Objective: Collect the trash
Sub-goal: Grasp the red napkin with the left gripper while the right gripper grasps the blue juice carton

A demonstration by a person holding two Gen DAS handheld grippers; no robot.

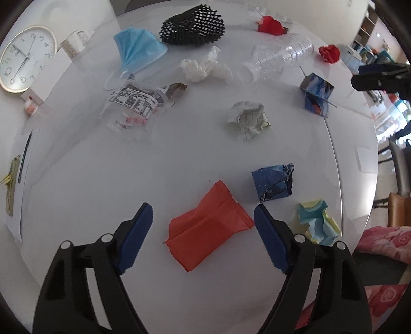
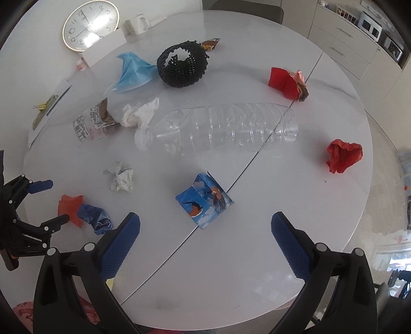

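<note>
Trash lies scattered on a round white table (image 1: 102,179). My left gripper (image 1: 203,213) is open, its blue fingers straddling a flat orange wrapper (image 1: 208,228) just above the table. The wrapper also shows in the right wrist view (image 2: 69,206), between the left gripper's fingers (image 2: 41,185). A dark blue crumpled paper (image 1: 273,183) lies just beyond the right finger. My right gripper (image 2: 205,226) is open and empty, hovering near a blue bird-print folded paper (image 2: 204,199). A clear plastic bottle (image 2: 221,128) lies on its side beyond it.
Other trash: blue face mask (image 1: 140,47), black foam net (image 1: 192,24), white tissue (image 1: 203,66), clear labelled bag (image 1: 133,105), crumpled printed paper (image 1: 248,119), pastel paper (image 1: 317,222), red paper balls (image 2: 344,155). A clock (image 1: 25,57), mug (image 1: 74,42) and stationery stand at the left.
</note>
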